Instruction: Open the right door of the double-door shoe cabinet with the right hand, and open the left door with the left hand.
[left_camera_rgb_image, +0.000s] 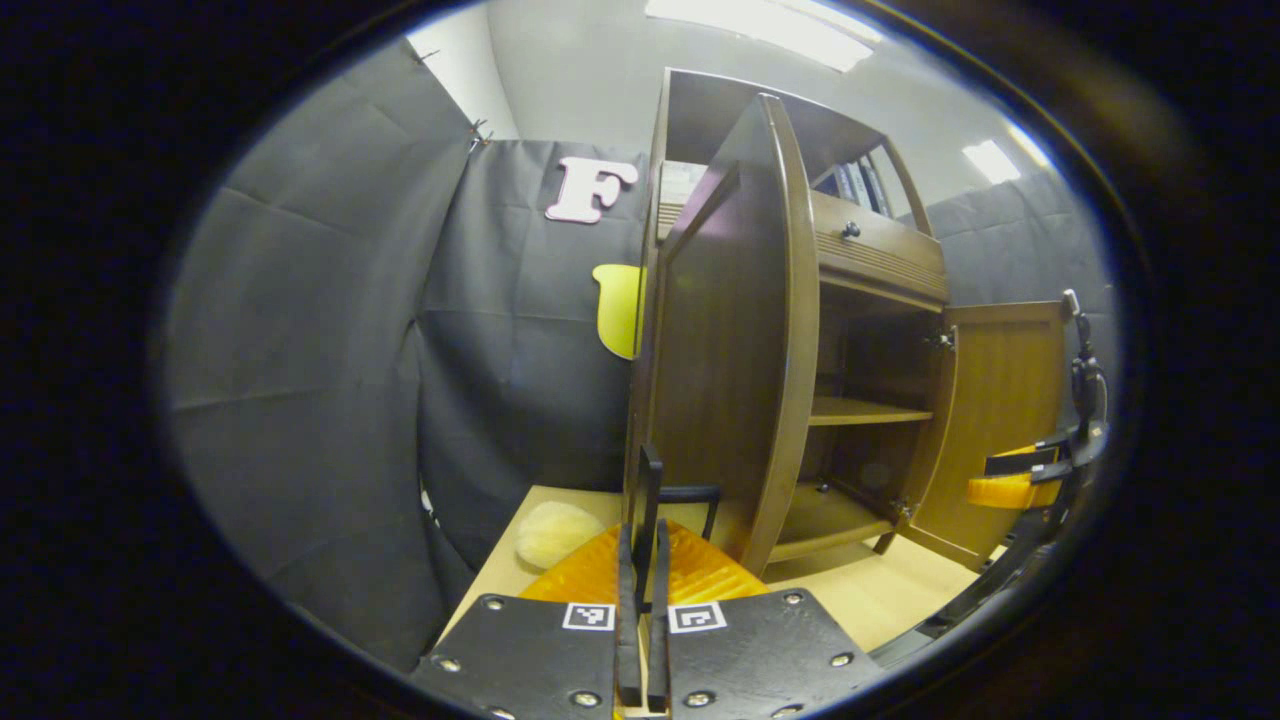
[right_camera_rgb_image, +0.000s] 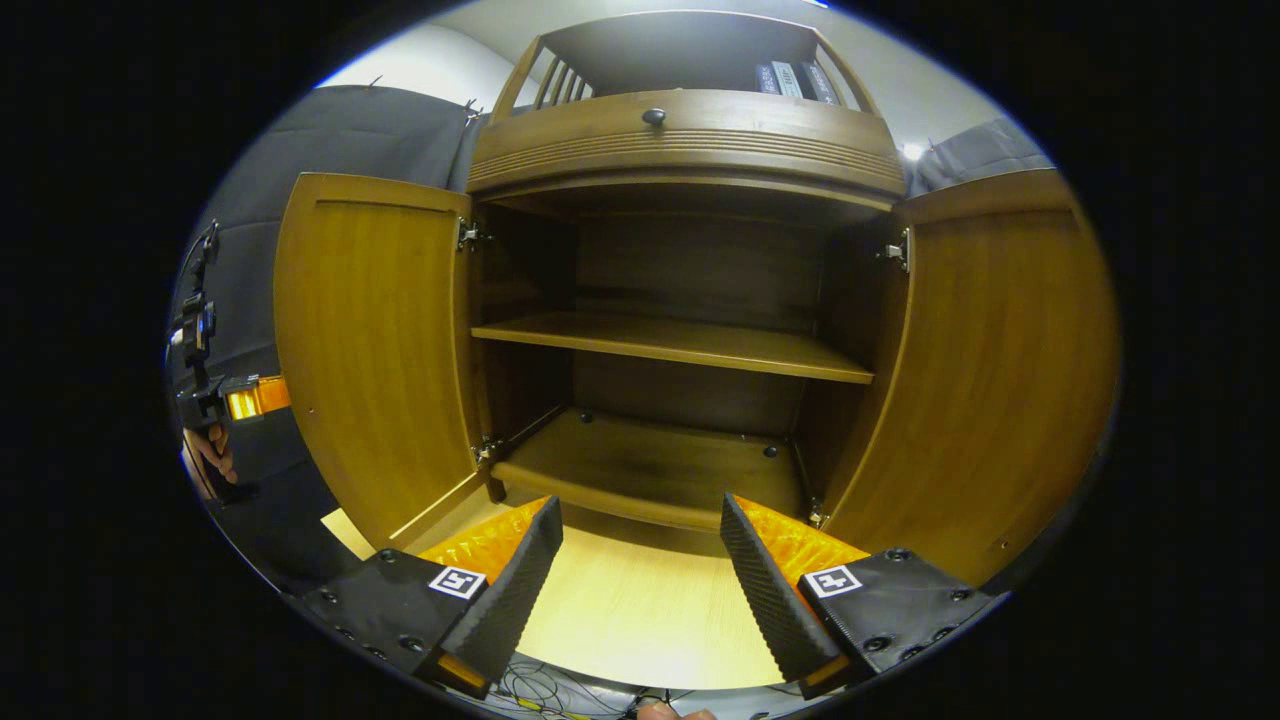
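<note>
The brown shoe cabinet (right_camera_rgb_image: 690, 140) stands with both doors swung wide, baring two empty shelves (right_camera_rgb_image: 680, 345). In the right gripper view the left door (right_camera_rgb_image: 370, 350) hangs at left and the right door (right_camera_rgb_image: 1000, 380) at right. My right gripper (right_camera_rgb_image: 640, 570) is open in front of the cabinet's base, holding nothing. In the left gripper view the left door (left_camera_rgb_image: 740, 370) is seen nearly edge-on, and my left gripper (left_camera_rgb_image: 643, 590) is shut on its dark handle (left_camera_rgb_image: 650, 480). The right gripper (left_camera_rgb_image: 1020, 480) shows beside the right door (left_camera_rgb_image: 1000, 430). A hand holds the left gripper (right_camera_rgb_image: 215, 400) past the left door's edge.
A drawer with a dark knob (right_camera_rgb_image: 654, 116) sits above the doors, with books (right_camera_rgb_image: 790, 78) on the top shelf. A pale fluffy object (left_camera_rgb_image: 555, 530) lies on the light wooden floor (right_camera_rgb_image: 640, 620) left of the cabinet. Black cloth walls (left_camera_rgb_image: 330, 350) close in the booth. Cables (right_camera_rgb_image: 560, 690) lie near me.
</note>
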